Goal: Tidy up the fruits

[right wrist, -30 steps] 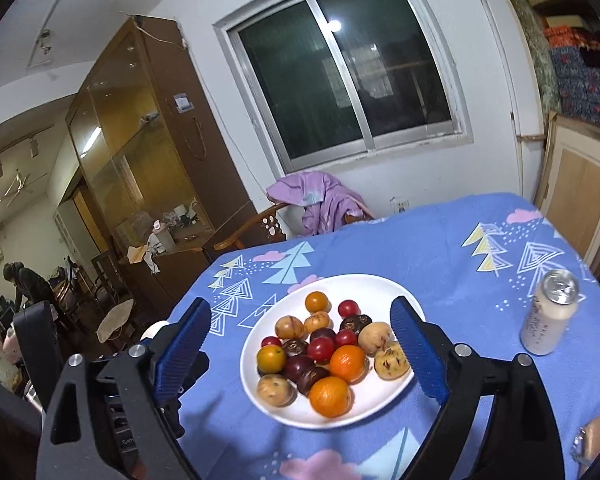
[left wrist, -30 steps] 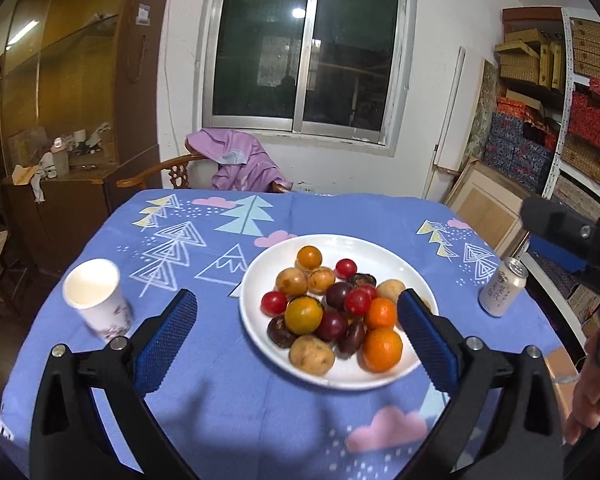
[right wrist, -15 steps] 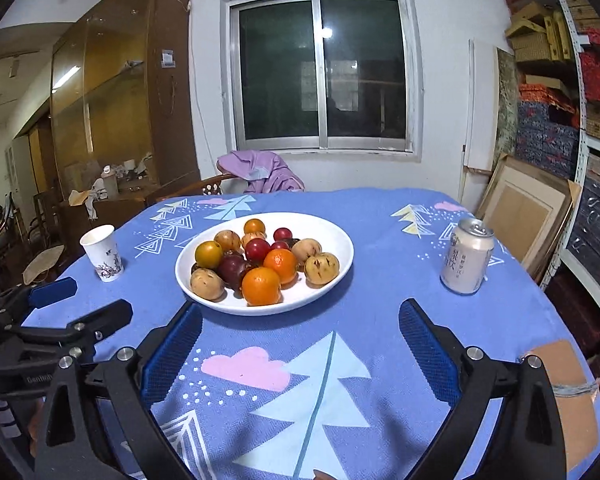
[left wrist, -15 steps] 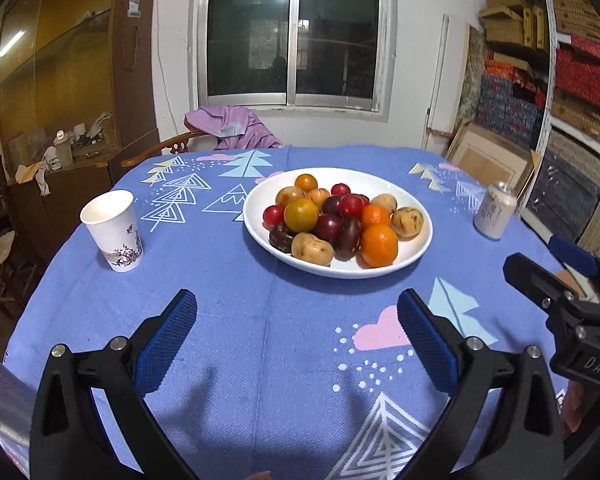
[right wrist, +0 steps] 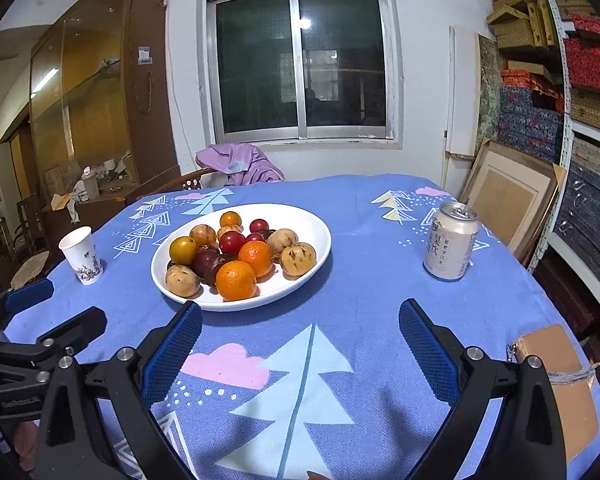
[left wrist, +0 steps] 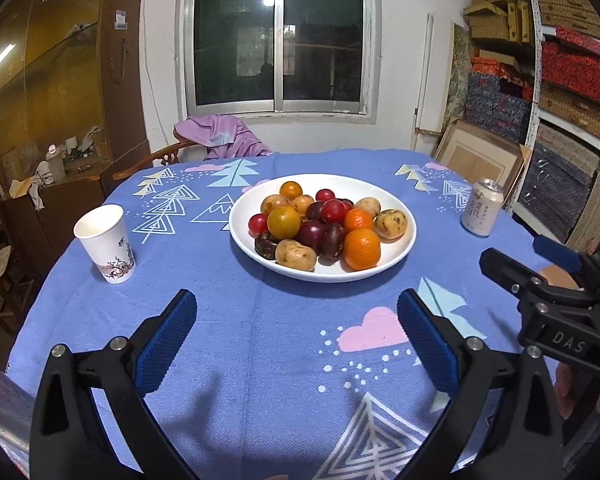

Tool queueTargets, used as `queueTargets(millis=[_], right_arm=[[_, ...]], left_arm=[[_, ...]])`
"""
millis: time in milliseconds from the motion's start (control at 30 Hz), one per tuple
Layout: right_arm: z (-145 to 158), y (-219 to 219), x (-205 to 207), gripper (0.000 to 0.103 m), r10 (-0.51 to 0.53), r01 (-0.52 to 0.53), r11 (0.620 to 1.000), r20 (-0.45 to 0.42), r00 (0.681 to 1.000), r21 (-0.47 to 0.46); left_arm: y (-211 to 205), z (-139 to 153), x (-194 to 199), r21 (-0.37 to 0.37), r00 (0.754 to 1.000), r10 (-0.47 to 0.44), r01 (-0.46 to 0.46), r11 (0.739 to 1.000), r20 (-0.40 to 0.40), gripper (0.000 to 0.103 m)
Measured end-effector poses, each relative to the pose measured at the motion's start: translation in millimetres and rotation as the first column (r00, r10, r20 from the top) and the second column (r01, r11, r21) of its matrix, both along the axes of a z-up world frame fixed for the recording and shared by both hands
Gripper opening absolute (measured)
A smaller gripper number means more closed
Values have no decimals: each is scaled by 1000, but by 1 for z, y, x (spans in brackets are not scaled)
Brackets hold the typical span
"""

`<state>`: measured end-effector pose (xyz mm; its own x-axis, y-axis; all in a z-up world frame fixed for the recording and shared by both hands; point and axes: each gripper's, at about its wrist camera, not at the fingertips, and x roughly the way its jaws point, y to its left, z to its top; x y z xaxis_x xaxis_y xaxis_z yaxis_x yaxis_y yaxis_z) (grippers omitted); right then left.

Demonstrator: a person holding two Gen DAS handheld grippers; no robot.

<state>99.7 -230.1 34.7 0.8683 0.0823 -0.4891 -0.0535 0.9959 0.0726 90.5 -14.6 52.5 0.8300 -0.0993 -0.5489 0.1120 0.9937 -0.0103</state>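
Observation:
A white plate [left wrist: 396, 256] [right wrist: 312, 248] in the middle of the round table holds several fruits: oranges [left wrist: 362, 249] [right wrist: 236, 280], red and dark plums [left wrist: 333, 211] [right wrist: 231, 241], yellow tomatoes [left wrist: 283, 222] and brown spotted fruits [left wrist: 296, 255] [right wrist: 298, 258]. My left gripper [left wrist: 297, 307] hovers open over the blue cloth, nearer to me than the plate, nothing between its blue pads. My right gripper [right wrist: 300, 320] is open too, low over the cloth just in front of the plate. Each gripper shows at the edge of the other's view.
A paper cup [left wrist: 106, 244] [right wrist: 82, 255] stands left of the plate, a drink can [left wrist: 482, 207] [right wrist: 451, 246] to its right. Behind the table are a chair with purple cloth [left wrist: 224, 140], a wooden cabinet, and shelves of boxes on the right. Brown tape patch [right wrist: 556, 364] lies near the right edge.
Both grippers have drawn back from above the plate and come down to a low, level view over the near cloth. They stay open. The fruits have not moved.

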Motion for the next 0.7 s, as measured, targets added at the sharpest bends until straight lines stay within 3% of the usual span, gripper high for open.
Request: queueTargets(millis=[200,700], right_arm=[[-3,2,4,100,7,-7,1000,-27,1000,8],[-8,7,5,100,23,-24,1000,-47,999,-18]], left_arm=[[-4,-2,1,38,1000,27,-27,999,-2,99],[-10,-3,-4,52,1000,10,-10,999,11,99]])
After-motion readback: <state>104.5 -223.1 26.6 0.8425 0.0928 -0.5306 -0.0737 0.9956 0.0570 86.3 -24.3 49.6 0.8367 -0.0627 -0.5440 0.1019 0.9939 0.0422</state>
